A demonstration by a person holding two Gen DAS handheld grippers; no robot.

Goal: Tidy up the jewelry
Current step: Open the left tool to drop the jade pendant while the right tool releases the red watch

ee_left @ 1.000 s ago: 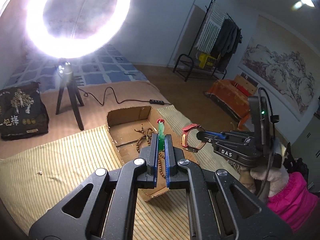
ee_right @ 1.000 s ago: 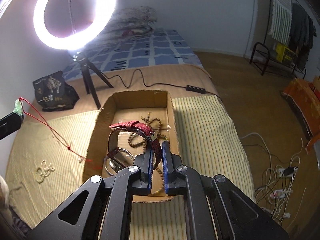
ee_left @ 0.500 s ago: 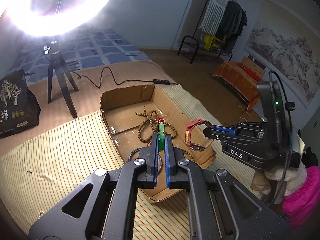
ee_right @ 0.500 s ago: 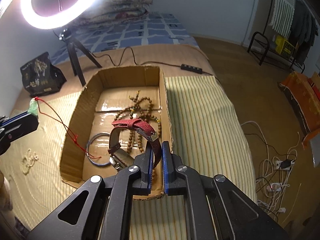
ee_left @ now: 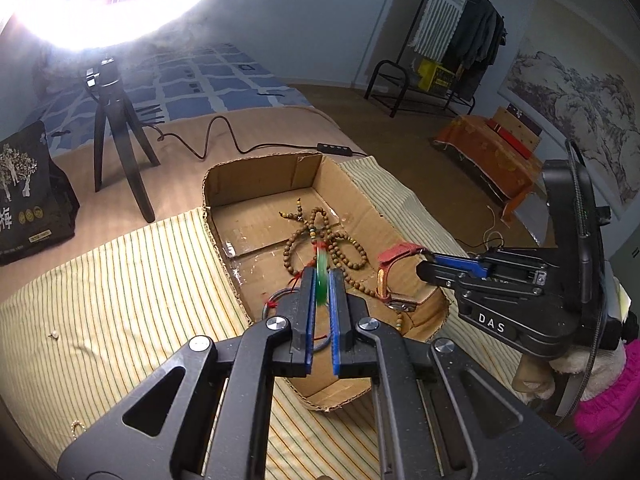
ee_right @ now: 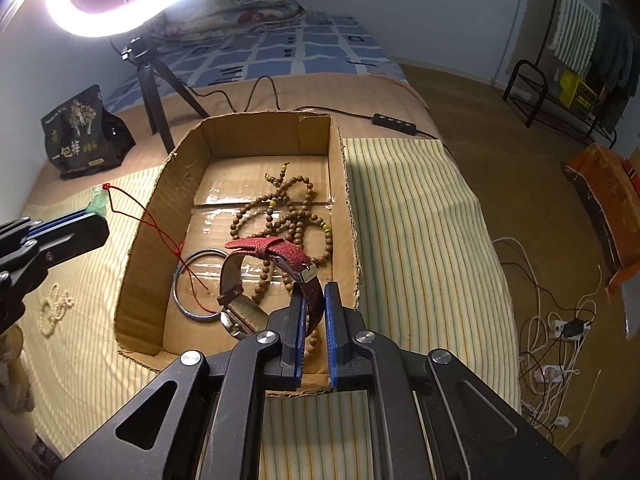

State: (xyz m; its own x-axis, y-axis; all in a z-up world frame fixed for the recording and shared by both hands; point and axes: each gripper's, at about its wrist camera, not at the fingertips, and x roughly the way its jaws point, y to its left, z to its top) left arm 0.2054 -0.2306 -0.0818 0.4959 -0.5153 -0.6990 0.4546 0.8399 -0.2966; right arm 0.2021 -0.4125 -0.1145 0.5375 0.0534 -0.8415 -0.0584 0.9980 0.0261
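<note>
Over the open brown cardboard box (ee_right: 345, 184), both grippers have dropped lower: right gripper (ee_right: 311, 300) has the red fabric-strap watch (ee_right: 272, 276) down near the box floor, jaws just starting to ease apart with the strap between them. Left gripper (ee_left: 321, 280) stays clamped on the green jade pendant (ee_left: 321, 276) (red cord (ee_right: 152, 222) trails into the box). Watch drop-off looks imminent, pendant next; wooden bead strand (ee_right: 292, 212) and metal bangle (ee_right: 188, 284) already lie inside.

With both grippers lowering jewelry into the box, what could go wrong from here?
The red cord trailing from the green pendant in the left gripper drapes across the box wall onto the metal bangle; it may snag. The watch in the opening right gripper may tangle in the wooden beads.
</note>
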